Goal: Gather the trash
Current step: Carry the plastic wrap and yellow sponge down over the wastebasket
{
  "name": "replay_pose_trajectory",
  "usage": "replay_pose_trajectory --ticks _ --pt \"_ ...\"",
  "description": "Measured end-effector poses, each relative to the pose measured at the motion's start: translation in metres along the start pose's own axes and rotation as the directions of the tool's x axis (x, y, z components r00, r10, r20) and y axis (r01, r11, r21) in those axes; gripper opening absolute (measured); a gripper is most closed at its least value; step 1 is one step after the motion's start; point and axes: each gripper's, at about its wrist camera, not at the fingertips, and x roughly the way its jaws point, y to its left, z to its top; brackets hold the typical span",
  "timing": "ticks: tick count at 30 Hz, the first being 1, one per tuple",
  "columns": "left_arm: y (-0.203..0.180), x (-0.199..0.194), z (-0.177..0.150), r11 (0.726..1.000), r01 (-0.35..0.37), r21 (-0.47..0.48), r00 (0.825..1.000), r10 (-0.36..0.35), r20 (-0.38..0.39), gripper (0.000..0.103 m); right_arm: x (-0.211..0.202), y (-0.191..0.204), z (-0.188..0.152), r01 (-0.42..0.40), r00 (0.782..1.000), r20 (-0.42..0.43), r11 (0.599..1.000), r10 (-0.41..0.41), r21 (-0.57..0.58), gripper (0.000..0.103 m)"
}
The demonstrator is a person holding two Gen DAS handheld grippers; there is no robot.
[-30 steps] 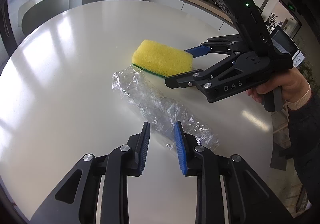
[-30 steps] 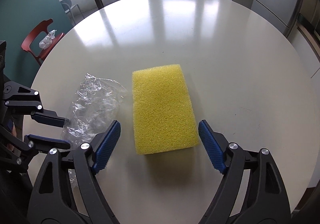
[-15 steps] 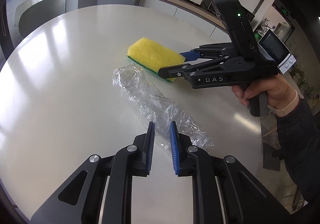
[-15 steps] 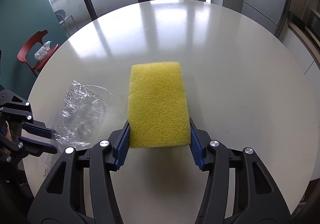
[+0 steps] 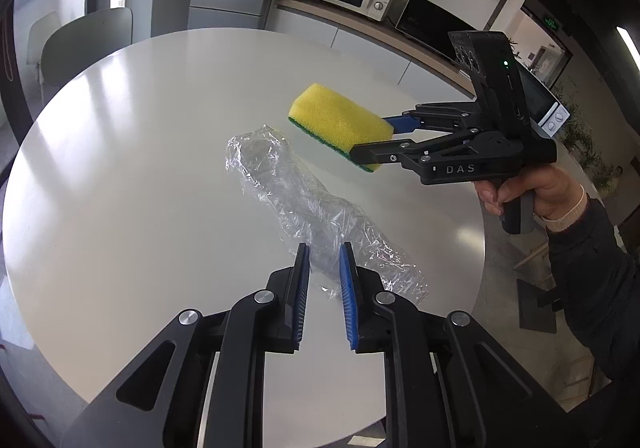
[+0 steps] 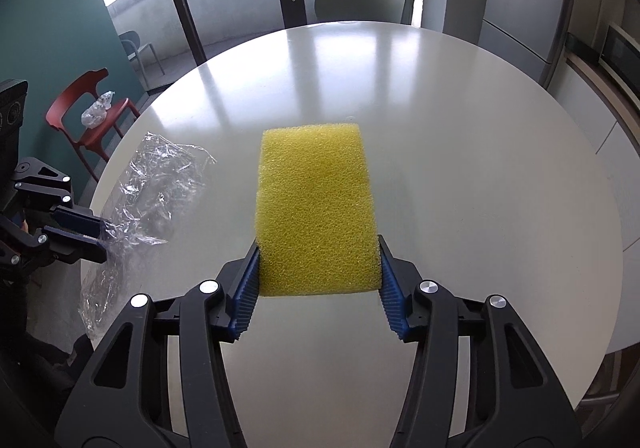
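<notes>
Round white table (image 6: 460, 151): bears nothing but reflections ahead of both tongs; its near edge lies under them.

Clear plastic wrap (image 5: 304, 203): long, crumpled, stretching forward from the left gripper (image 5: 324, 280), whose blue pads are clenched on its near end. In the right wrist view it hangs off to the left, apparently partly clear of the table.

Yellow sponge (image 6: 316, 207), green scouring layer beneath: grasped at its near end between the pads of the right gripper (image 6: 318, 280), projecting forward, apparently off the table.

Step in hand: both items gripped, pickup apparently complete.

Next move: carry both to a bin; none is in view, so the destination cannot be told. The limp wrap may slip or trail.
</notes>
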Motion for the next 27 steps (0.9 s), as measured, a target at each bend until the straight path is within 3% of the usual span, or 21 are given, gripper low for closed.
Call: replay_pose_trajectory --ticks 16,27 --pt "-0.039 -0.079 -0.080 0.999 -0.024 0.031 0.999 0.023 0.033 0.015 -0.088 0.105 -0.089 -0.018 0.999 0.045 0.998 0.021 -0.052 0.050" --pt "-0.052 -0.087 -0.148 0.999 -0.023 0.029 0.999 0.024 -0.035 0.015 -0.112 0.164 -0.159 -0.062 0.997 0.047 0.996 0.065 -0.069 0.050"
